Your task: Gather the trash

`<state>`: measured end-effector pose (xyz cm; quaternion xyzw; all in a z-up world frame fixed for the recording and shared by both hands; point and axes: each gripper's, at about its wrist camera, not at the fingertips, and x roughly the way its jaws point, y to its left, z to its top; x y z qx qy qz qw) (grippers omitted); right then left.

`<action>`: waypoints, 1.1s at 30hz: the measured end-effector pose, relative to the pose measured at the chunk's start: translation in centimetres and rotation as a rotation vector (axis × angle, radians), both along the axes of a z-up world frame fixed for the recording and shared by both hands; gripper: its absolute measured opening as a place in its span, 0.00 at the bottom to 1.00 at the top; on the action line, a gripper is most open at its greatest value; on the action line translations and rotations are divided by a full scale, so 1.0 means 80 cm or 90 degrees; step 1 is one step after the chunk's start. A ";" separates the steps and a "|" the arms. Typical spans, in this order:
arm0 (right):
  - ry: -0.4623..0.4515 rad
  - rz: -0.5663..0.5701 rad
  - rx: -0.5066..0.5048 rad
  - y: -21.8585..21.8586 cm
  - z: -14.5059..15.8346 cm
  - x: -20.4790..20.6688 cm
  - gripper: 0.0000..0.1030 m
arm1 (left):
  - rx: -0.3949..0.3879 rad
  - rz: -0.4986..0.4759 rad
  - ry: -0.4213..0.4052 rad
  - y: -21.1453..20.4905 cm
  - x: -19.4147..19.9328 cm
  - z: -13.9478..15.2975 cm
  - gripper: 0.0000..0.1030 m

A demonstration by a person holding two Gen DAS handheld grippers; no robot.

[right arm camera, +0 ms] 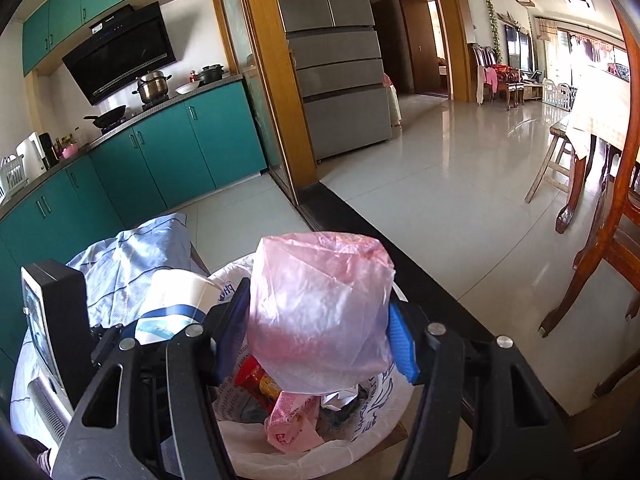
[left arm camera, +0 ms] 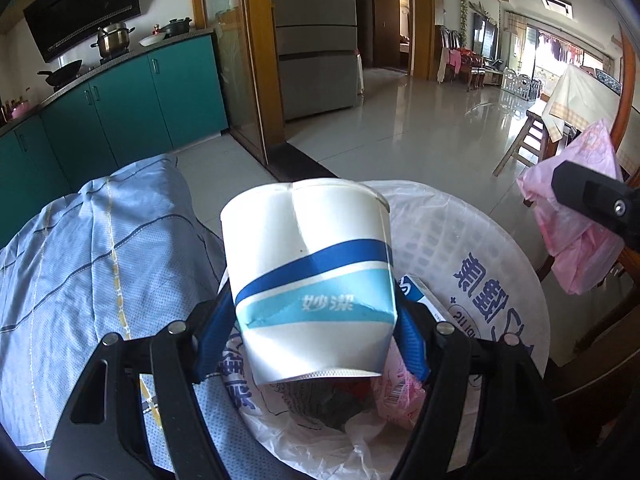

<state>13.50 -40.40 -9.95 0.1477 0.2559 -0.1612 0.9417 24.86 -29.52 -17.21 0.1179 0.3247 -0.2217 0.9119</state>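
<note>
One cup (left arm camera: 312,280), one pink bag (right arm camera: 320,312), each gripped.

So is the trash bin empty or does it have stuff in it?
It has stuff in it: the trash bin holds a pink wrapper and a red packet.

Bright daylight from far balcony windows (left arm camera: 560,52); glare on floor tiles (right arm camera: 460,168); strong fisheye edge warping, dark corners.

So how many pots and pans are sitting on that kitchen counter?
3. A steel pot on the stove, a black wok to its left, and a dark lidded pot farther right past a white dish. Others may be hidden.
</note>
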 end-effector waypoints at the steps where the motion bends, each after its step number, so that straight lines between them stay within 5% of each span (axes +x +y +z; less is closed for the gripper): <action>1: 0.002 0.000 0.001 -0.002 -0.001 0.000 0.59 | -0.001 0.000 -0.004 0.000 -0.006 0.004 0.69; 14: 0.017 -0.008 0.005 -0.013 -0.013 -0.003 0.59 | -0.003 -0.032 -0.013 -0.002 -0.018 0.011 0.74; 17: 0.018 -0.007 0.006 -0.014 -0.012 -0.004 0.59 | -0.004 -0.026 -0.022 0.000 -0.018 0.014 0.80; 33: 0.027 0.031 -0.007 0.006 -0.012 0.009 0.61 | -0.035 0.030 -0.042 0.047 -0.009 0.042 0.81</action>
